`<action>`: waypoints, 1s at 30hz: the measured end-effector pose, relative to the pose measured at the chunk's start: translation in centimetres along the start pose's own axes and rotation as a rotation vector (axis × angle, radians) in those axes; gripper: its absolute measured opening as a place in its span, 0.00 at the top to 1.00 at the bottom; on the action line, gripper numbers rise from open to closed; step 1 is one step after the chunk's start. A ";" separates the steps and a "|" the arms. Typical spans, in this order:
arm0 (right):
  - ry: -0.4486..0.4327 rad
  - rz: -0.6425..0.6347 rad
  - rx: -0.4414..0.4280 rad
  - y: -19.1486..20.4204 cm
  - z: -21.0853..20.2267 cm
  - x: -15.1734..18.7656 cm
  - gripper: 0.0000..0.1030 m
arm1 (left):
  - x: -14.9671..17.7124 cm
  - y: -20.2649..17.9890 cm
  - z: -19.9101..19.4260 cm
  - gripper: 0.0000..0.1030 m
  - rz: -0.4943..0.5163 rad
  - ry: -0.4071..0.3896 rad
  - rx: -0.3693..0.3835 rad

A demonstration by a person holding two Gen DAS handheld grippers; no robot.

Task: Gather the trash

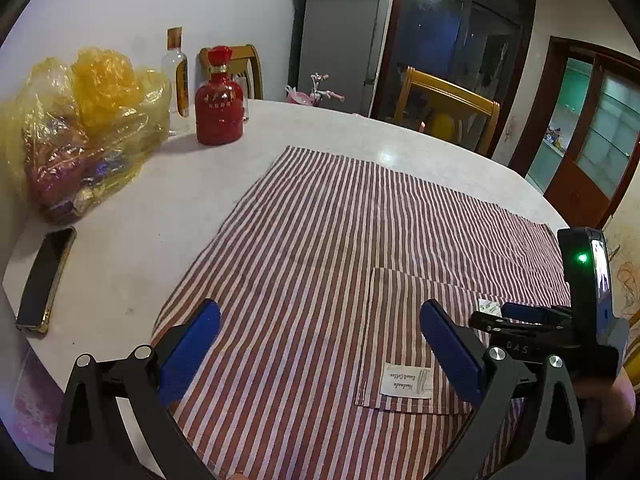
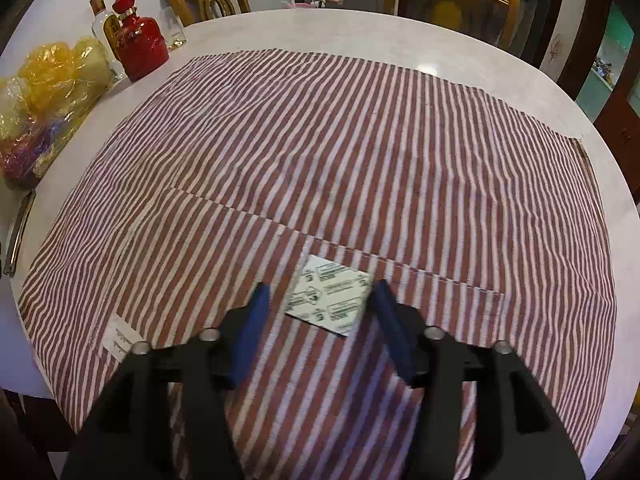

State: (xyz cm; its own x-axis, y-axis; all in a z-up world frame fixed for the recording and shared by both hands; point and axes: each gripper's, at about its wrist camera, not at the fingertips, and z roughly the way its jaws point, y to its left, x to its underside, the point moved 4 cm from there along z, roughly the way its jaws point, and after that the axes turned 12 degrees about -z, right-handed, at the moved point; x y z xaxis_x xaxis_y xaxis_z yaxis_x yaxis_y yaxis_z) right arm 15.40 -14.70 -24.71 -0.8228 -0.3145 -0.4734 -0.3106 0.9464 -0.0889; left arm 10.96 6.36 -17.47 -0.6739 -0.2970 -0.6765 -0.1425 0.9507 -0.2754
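A round table (image 2: pixel 400 36) carries everything, and most of its top lies under a striped cloth (image 2: pixel 320 152). Far ahead and to the left of the right gripper (image 2: pixel 320 300) sits a yellow bag (image 2: pixel 52 92), with a red bottle (image 2: pixel 140 48) just beyond it; a phone (image 1: pixel 46 280) lies left of the left gripper (image 1: pixel 320 328).

The trash here is a small printed packet (image 2: pixel 330 300), flat on the cloth right at the right gripper's tips. The jaws stand half-wide on either side of it; the right-hand pad looks to be at or touching its edge, the left-hand pad is clearly apart, so it is not yet clamped. The left gripper hangs slack and wide over bare cloth just left of the right one, holding nothing.

The step in hand seems to be the pinch. A packet this thin will likely slide or lie flat under the pads, so the tips should press down onto the cloth first, then close squarely across the packet's narrow span. Shifting slightly so the packet sits centred would help both pads meet it together. The risk is pinching a fold of cloth along with it; a light, shallow bite and a slow lift would show that early.
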 end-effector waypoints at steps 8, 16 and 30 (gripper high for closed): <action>0.000 0.012 -0.014 0.2 -0.1 -0.1 0.64 | 0.3 0.2 0.1 0.06 -0.010 0.008 0.000; -0.011 0.042 -0.044 -0.1 -0.9 0.1 0.64 | 0.2 0.1 -0.3 0.06 -0.006 0.003 -0.002; -0.126 0.453 0.296 -19.6 -17.1 15.3 0.64 | 2.1 -8.9 -1.2 0.06 0.121 0.013 0.146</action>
State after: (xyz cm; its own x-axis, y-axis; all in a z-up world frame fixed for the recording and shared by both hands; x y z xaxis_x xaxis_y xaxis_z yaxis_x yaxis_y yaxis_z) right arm 0.73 -39.33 -15.22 -0.7740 0.1230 -0.6211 0.2232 0.9710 -0.0858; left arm 9.91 -2.61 -15.59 -0.6888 -0.1789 -0.7025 0.0466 0.9562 -0.2891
